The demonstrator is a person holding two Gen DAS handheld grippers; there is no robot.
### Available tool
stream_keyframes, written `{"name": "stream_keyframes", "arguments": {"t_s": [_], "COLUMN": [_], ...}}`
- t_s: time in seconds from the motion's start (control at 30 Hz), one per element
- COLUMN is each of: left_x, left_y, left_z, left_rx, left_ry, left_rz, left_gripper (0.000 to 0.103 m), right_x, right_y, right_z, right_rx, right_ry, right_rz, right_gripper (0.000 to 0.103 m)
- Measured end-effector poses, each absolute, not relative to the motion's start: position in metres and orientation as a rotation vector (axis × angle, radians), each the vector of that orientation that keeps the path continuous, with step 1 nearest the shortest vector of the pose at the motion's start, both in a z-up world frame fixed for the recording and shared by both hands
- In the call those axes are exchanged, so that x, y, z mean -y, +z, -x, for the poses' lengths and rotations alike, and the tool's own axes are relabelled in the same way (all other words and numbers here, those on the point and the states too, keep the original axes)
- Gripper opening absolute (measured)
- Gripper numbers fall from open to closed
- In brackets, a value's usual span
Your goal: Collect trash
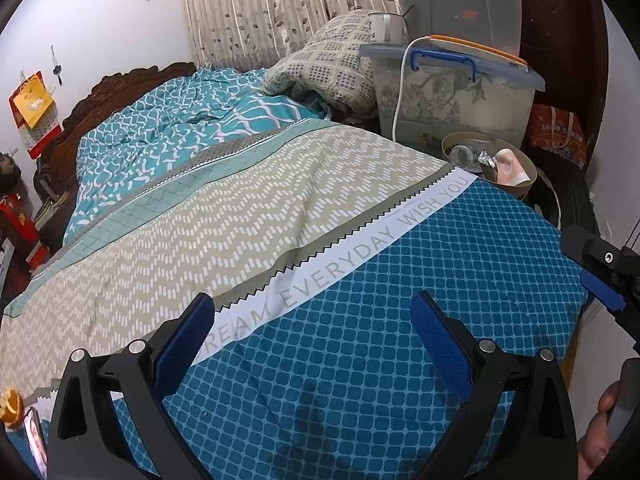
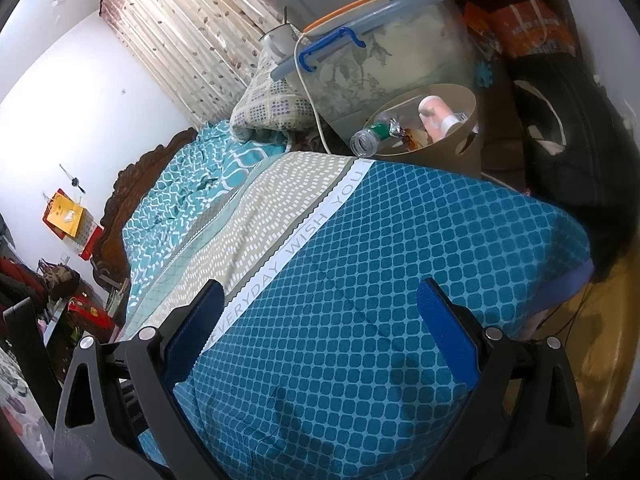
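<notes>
Both the left gripper (image 1: 312,344) and right gripper (image 2: 320,332) hover empty, jaws spread, over the bed (image 1: 360,360). The bin (image 2: 460,136) beside the bed's far edge holds a bottle (image 2: 368,140) and wrappers; orange peel (image 1: 10,406) lies near the bed's near-left corner. Best swing the left gripper there and pinch low.

White wall (image 1: 120,20), leaf-print curtain (image 1: 272,8) lit from behind, carved dark wooden headboard (image 1: 120,88) — bed under a patterned teal quilt (image 1: 360,360), clear storage box (image 1: 452,96) beside it

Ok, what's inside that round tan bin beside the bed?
Inside the round tan bin lie a clear plastic bottle with a green label, a crumpled silver foil wrapper and a pale pink container. Whatever sits beneath them is covered.
</notes>
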State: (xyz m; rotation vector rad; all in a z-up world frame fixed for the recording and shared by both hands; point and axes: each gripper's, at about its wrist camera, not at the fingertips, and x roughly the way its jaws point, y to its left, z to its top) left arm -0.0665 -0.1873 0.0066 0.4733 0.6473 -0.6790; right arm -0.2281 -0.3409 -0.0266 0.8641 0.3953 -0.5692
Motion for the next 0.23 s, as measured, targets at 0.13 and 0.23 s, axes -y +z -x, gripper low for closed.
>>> {"name": "stream_keyframes", "arguments": {"t_s": [0.13, 0.23], "left_x": [0.182, 0.176], "left_y": [0.005, 0.004], "left_z": [0.058, 0.048], "left_rx": [-0.673, -0.691], "left_ry": [-0.670, -0.650], "left_rz": [-0.449, -0.428], "left_gripper": [0.094, 0.094], "right_x": [0.338, 0.334], "right_y": [-0.024, -0.022], "right_z": [0.223, 0.216], "right_rx": [-0.407, -0.424], "right_ry": [-0.567, -0.559], "right_rz": [-0.843, -0.816], "right_gripper": [0.097, 0.097]}}
